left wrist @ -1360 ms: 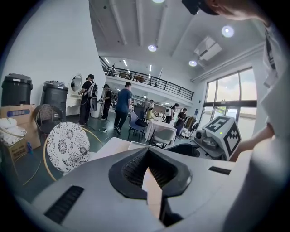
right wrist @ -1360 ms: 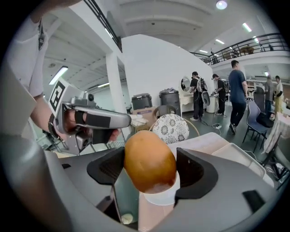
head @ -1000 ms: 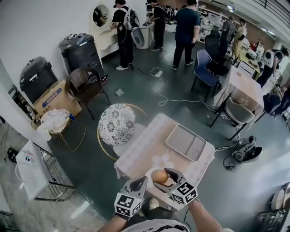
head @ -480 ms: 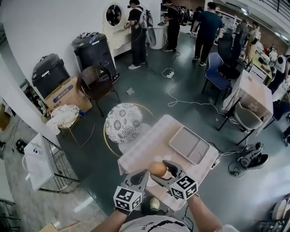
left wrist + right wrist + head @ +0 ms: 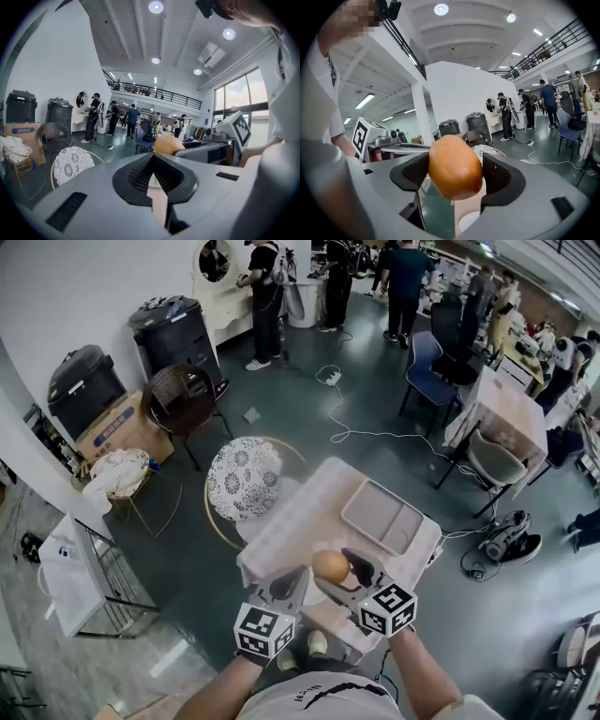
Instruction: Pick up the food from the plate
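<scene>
Right gripper (image 5: 339, 576) clamps the round brown food (image 5: 454, 166) over the table (image 5: 300, 521), near edge; left gripper (image 5: 154, 164) is closed, empty. Seemingly soft: over-squeezing could squirt it free.

The right gripper (image 5: 343, 577), with the bread roll (image 5: 331, 565) clamped between its jaws, is now higher above the table (image 5: 300, 521) than one second ago. The roll is lifted clear of the plate (image 5: 468, 221) at the table's near edge. The left gripper (image 5: 287, 585), jaws together, is raised alongside it. More of both forearms (image 5: 427, 681) shows in the head view.
</scene>
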{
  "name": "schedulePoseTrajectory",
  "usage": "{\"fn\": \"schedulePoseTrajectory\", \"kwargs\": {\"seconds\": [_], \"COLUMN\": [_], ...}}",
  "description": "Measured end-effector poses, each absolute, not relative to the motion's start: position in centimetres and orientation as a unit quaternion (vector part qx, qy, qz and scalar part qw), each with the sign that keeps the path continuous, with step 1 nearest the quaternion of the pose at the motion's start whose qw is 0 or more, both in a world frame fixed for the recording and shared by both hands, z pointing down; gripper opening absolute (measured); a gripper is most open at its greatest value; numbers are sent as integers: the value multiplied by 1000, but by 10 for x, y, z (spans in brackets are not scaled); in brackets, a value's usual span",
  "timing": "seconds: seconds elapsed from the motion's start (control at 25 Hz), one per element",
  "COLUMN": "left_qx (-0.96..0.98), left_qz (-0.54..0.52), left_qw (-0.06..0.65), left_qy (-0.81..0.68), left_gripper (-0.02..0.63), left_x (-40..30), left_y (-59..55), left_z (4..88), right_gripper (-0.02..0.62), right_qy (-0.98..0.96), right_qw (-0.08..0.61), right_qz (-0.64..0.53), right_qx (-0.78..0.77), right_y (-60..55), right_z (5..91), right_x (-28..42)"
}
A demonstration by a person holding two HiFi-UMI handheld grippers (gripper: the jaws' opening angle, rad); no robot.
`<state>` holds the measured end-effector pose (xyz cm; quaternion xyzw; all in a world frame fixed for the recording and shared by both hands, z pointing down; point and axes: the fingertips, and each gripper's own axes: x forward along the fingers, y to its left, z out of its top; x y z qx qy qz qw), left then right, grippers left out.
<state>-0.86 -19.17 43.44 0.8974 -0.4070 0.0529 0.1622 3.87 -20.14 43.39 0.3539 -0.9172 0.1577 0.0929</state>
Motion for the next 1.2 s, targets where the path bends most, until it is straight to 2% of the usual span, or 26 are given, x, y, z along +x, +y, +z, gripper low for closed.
{"fn": "schedulePoseTrajectory", "kwargs": {"seconds": [0.72,1.2], "left_qx": [910,906], "left_qz": [28,31], "left_qw": [154,159], "left_qy": [-385,-390], "left_gripper": [6,6], "left_x": [-29,-22], "left_y": [-185,-190], "left_z": [406,416], "right_gripper": [327,327], "right_qy": [-901,-901], "right_qw": [87,89], "right_qz": [133,132], "right_qx": [403,405], "right_y": [-182,-189], "right_z": [411,415], "right_x": [24,37]}}
